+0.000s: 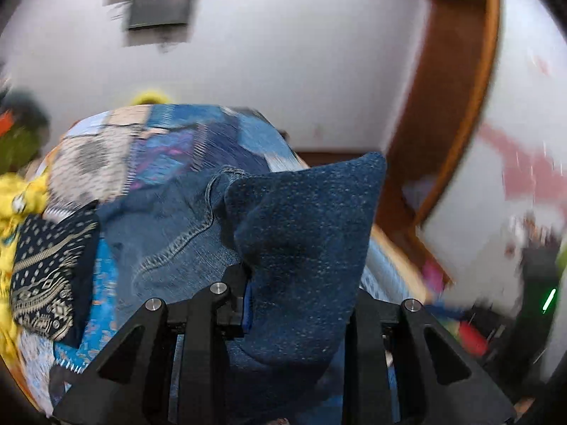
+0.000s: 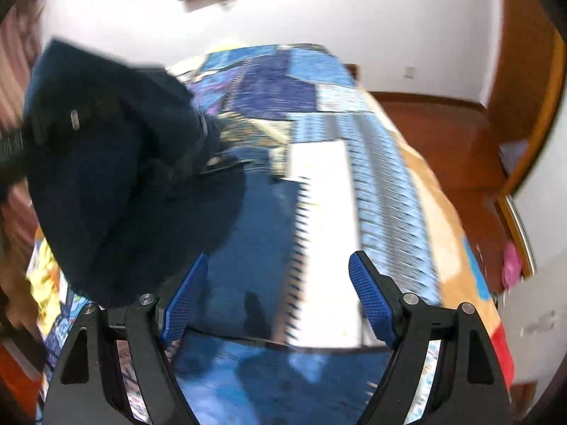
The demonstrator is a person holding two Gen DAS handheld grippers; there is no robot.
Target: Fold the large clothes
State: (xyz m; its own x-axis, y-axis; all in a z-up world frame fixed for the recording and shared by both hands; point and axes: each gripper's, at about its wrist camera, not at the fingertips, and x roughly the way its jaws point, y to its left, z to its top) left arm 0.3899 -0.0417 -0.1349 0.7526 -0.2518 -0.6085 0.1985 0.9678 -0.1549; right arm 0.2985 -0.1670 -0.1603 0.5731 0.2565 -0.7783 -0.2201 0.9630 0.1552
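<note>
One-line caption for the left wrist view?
Left hand-held gripper clamps lifted denim above the patchwork bed.

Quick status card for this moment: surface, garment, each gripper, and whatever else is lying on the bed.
surface: bed with a blue patchwork cover
garment: jeans, one end lifted off the cover
left gripper: shut on a bunched fold of the jeans
right gripper: open, nothing between its pads, over the cover
other items: dark patterned cloth and yellow cloth at the cover's left edge
</note>
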